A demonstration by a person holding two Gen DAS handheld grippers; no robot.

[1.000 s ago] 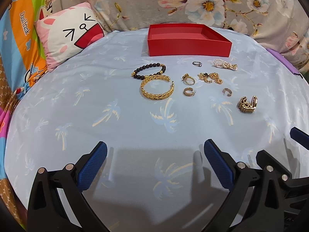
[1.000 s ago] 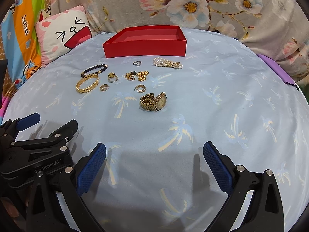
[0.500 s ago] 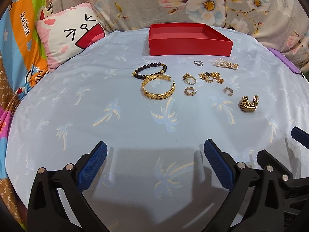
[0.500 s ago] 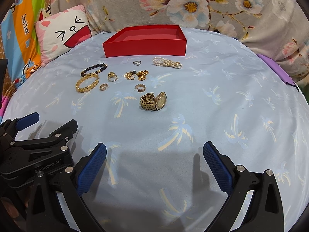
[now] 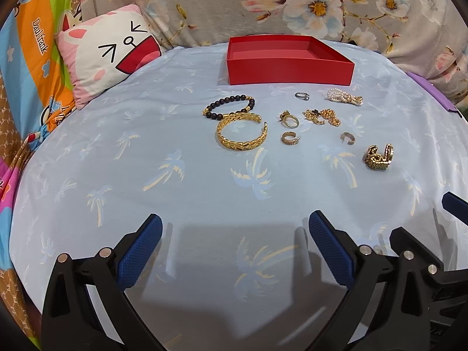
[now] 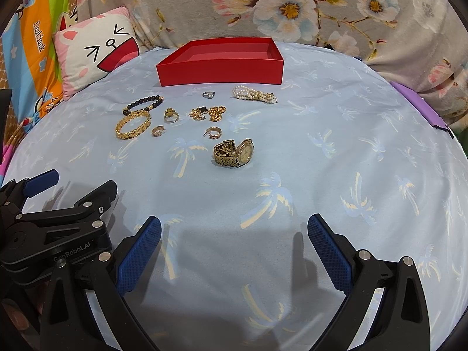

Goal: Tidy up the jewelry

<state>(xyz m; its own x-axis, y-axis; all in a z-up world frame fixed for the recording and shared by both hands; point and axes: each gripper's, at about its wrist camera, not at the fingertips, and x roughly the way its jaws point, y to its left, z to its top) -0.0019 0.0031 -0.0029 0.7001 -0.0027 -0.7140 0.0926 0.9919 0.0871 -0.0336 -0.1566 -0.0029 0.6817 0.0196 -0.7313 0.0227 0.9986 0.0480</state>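
Left gripper (image 5: 234, 241) body cut by bottom edge in left view; in right view only its side shows, at left edge. Right gripper (image 6: 234, 241) body cut by bottom edge; in left view only one blue pad (image 5: 454, 204) and black frame show at right edge. Tray (image 6: 220, 70) floor partly hidden behind near wall. Watch (image 5: 378, 158) dial faces away in left view. Charm cluster (image 6: 208, 113) too small to separate into pieces. Ring (image 6: 208, 94) stone too small to tell. Pillow (image 5: 102, 58) lower edge hidden behind sheet (image 5: 175, 190).
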